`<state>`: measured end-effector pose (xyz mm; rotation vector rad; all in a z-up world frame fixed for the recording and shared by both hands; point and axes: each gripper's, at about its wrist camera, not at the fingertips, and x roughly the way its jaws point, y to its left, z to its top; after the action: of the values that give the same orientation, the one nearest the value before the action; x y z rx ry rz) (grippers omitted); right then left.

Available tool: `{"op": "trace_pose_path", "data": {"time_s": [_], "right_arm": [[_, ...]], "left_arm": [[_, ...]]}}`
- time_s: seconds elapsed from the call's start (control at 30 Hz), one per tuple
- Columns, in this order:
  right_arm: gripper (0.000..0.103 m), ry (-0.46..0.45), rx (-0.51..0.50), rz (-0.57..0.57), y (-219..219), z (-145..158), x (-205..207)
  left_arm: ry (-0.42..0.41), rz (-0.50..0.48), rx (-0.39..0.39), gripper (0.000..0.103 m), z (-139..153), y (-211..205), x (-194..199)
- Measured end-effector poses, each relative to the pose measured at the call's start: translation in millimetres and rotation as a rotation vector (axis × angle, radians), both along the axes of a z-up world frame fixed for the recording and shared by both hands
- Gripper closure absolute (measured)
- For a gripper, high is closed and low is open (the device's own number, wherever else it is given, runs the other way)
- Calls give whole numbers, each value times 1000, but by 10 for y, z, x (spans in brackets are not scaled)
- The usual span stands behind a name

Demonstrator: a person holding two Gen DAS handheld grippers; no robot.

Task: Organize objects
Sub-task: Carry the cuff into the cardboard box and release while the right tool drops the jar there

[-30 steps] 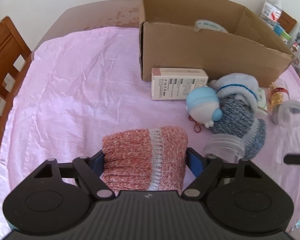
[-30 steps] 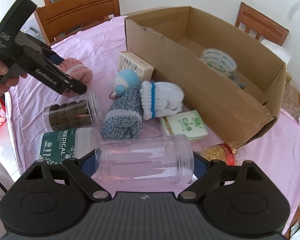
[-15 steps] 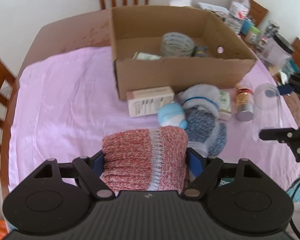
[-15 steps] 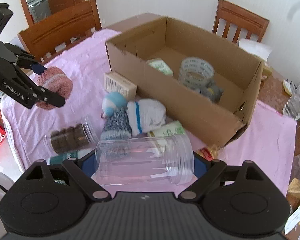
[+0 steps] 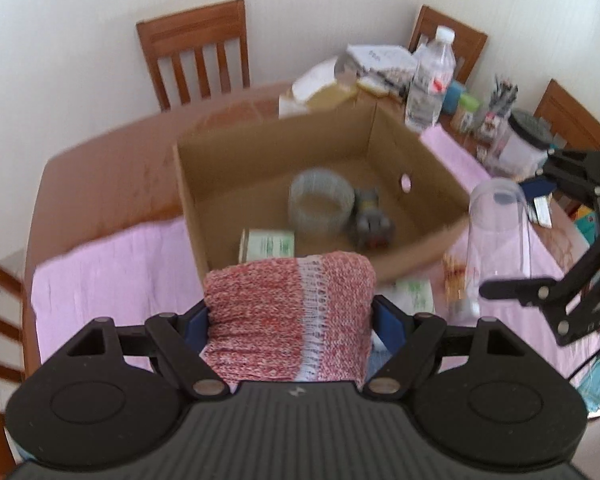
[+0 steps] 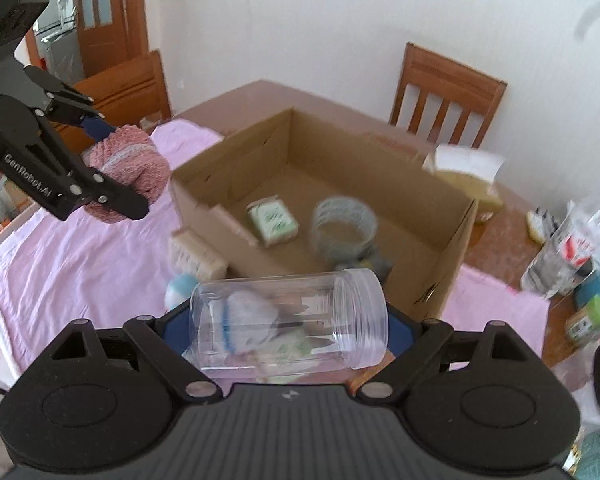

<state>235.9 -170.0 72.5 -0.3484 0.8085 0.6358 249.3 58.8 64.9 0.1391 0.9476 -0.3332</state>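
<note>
My left gripper (image 5: pixel 290 320) is shut on a red-and-white knitted roll (image 5: pixel 288 316), held up in the air just short of the open cardboard box (image 5: pixel 228 216). My right gripper (image 6: pixel 288 326) is shut on a clear empty plastic jar (image 6: pixel 288 320) lying sideways between its pads. In the right wrist view the left gripper (image 6: pixel 112 176) with the knitted roll (image 6: pixel 136 164) hangs at the left. In the left wrist view the clear jar (image 5: pixel 498 232) and right gripper (image 5: pixel 540 248) hang at the right. Inside the box lie a tape roll (image 6: pixel 342 224), a green-and-white packet (image 6: pixel 274 220) and a small grey object (image 5: pixel 370 220).
A pink cloth (image 6: pixel 80 264) covers the brown table (image 5: pixel 100 168). Beside the box's near wall lie a white carton (image 6: pixel 198 256), a light-blue toy (image 6: pixel 182 286) and socks. A water bottle (image 5: pixel 430 76), jars and papers crowd the right end. Wooden chairs (image 5: pixel 194 52) stand around.
Both grippers have risen with their loads and moved nearer the box, so its inside now shows from above. The grips themselves look unchanged.
</note>
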Motion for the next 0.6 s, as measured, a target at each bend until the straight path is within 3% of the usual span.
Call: {"op": "trace_pose_path", "data": {"time_s": [0.2,0.6], "right_arm": [[9,-24,25,-22,102,95,290],[9,21,57,-59,413,-77,736]], "left_arm": [[-44,-27,16,23,84,-127,504],[-40,9,21,23,-56,-184,1299]]}}
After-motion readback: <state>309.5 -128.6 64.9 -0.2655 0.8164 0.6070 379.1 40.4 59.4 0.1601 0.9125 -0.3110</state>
